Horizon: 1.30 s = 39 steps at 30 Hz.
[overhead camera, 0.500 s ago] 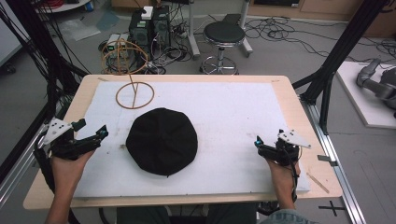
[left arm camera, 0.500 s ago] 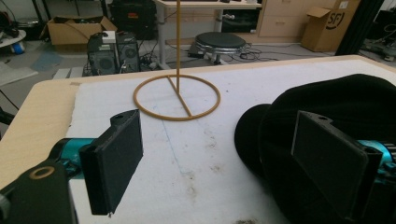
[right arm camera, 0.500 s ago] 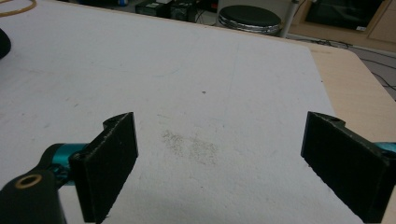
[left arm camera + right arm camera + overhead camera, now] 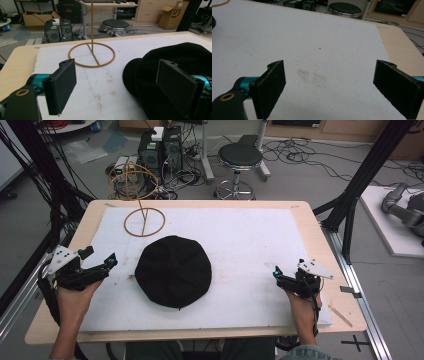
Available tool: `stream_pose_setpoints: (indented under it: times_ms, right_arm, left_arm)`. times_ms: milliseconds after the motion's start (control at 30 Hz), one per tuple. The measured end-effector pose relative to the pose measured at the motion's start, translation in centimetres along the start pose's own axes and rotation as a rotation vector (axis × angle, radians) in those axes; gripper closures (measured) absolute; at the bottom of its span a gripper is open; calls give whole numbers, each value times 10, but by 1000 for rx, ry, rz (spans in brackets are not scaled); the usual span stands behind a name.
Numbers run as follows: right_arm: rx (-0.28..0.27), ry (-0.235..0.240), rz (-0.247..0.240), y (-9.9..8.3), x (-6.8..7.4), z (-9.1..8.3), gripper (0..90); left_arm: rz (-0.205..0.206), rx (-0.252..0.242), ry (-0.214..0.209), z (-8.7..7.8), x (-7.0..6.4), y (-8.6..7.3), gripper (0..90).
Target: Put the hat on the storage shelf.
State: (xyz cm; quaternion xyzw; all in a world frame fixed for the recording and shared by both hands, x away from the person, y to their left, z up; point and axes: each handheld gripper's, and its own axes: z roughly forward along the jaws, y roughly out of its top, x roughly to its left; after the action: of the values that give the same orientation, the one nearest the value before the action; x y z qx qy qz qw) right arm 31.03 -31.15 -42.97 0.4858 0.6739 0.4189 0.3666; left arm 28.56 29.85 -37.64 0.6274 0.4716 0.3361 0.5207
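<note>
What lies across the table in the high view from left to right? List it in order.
Left gripper → black hat → right gripper. The wire hat stand stands farther back, its ring overlapping the hat's left part in this order, so I leave it unplaced.

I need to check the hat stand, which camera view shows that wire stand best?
The high view: the stand shows whole, ring base on the white mat, upright rod and wire globe on top. The left gripper view gives a closer base ring but crops the top. The right gripper view catches a sliver of ring at its top-left corner.
</note>
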Motion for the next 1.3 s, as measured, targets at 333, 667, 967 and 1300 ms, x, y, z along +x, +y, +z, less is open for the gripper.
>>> stream_pose_setpoints:
  times_ms: [333,667,967,1300]
  right_arm:
    - [6,-2,9,0,0,0,107]
    - [8,2,16,-1,-1,0,107]
    - [7,-1,12,-1,-2,0,107]
    - [10,-2,24,-1,-2,-1,107]
  left_arm:
    - [13,-3,-23,4,-14,3,168]
    - [44,-2,-75,13,-41,4,167]
    - [104,5,-207,30,-67,6,167]
    - [179,-8,-382,41,-90,-2,167]
